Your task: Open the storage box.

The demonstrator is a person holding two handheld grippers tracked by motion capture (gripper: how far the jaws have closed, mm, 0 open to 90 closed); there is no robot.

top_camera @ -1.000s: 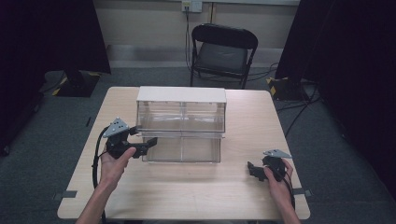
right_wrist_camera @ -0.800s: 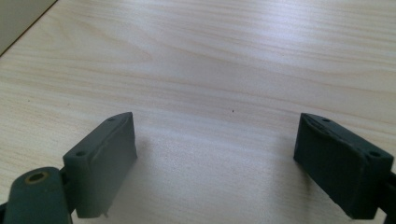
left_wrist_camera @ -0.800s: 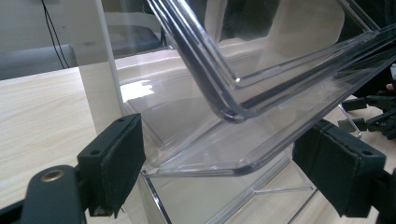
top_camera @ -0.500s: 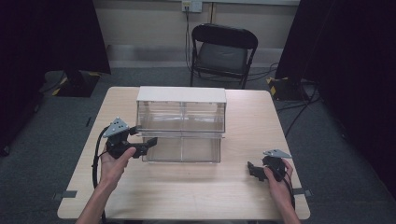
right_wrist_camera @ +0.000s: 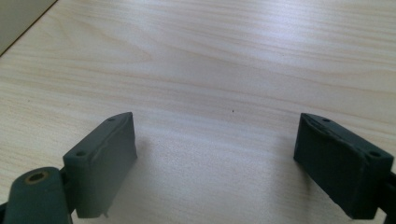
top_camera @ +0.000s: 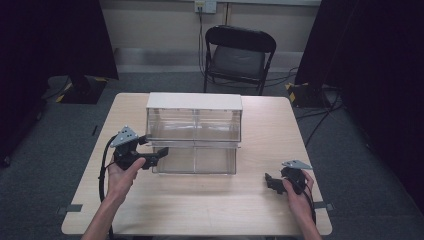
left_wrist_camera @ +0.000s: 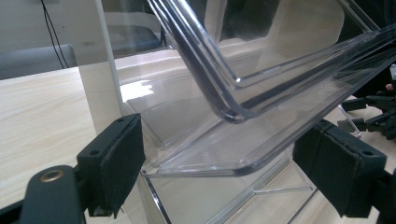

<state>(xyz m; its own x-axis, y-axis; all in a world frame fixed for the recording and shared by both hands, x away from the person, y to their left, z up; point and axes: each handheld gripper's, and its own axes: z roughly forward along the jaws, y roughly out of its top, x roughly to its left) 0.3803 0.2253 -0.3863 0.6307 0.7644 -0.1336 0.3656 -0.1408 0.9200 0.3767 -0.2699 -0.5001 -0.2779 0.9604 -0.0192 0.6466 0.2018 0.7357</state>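
Note:
A clear plastic drawer cabinet with a white top stands mid-table. Its lower drawer is pulled out toward me. My left gripper sits at that drawer's front left corner. In the left gripper view the jaws of my left gripper stand wide apart, with the drawer's clear rounded corner between them and no pad touching it. My right gripper rests low over the table near the front right, apart from the cabinet. In its own view my right gripper is open over bare wood.
The light wooden table has free room in front of and to both sides of the cabinet. A black folding chair stands beyond the far edge. Dark curtains hang at both sides. Cables lie on the grey floor.

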